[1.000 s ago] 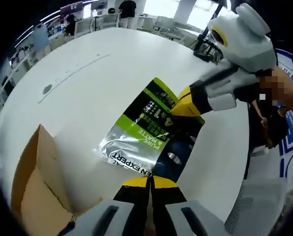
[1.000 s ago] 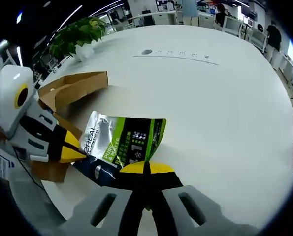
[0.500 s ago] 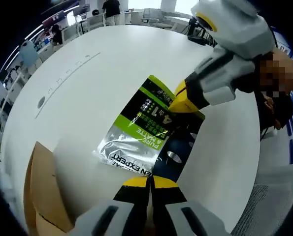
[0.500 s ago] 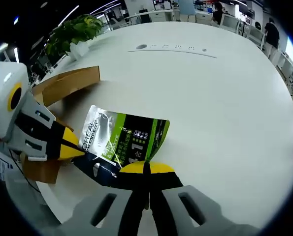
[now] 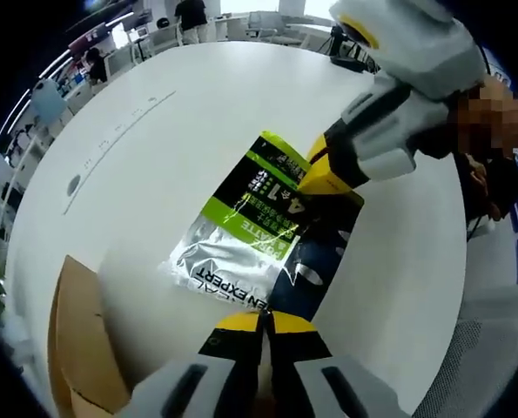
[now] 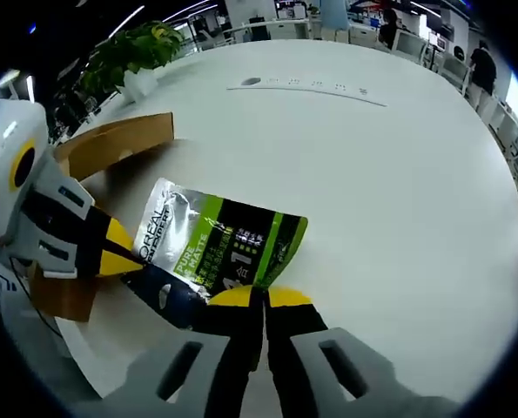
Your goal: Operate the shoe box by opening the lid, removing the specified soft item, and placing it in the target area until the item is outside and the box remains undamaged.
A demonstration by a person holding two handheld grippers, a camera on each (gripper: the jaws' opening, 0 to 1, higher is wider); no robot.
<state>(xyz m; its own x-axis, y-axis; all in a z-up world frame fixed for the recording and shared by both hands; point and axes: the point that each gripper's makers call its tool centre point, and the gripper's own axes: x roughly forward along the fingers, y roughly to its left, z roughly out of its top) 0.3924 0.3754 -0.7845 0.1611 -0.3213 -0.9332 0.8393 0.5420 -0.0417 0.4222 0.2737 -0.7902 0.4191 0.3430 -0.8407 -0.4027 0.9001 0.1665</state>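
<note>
A soft foil pouch, silver, green and black with a dark blue end, hangs flat just over the white table. My left gripper is shut on its dark blue corner. My right gripper comes in from the right, its yellow tips shut on the black and green edge. In the right gripper view the pouch stretches between my right gripper, shut on its near edge, and my left gripper, shut on the blue end. The open cardboard shoe box sits to the left, also the box.
The round white table spreads wide beyond the pouch, with a row of small inset ports far out. A potted plant stands behind the box. Desks and people fill the room's far side.
Both grippers have kept their hold on the pouch. Pouch and hands have drifted slightly away from the box, and the pouch now lies a little flatter.
</note>
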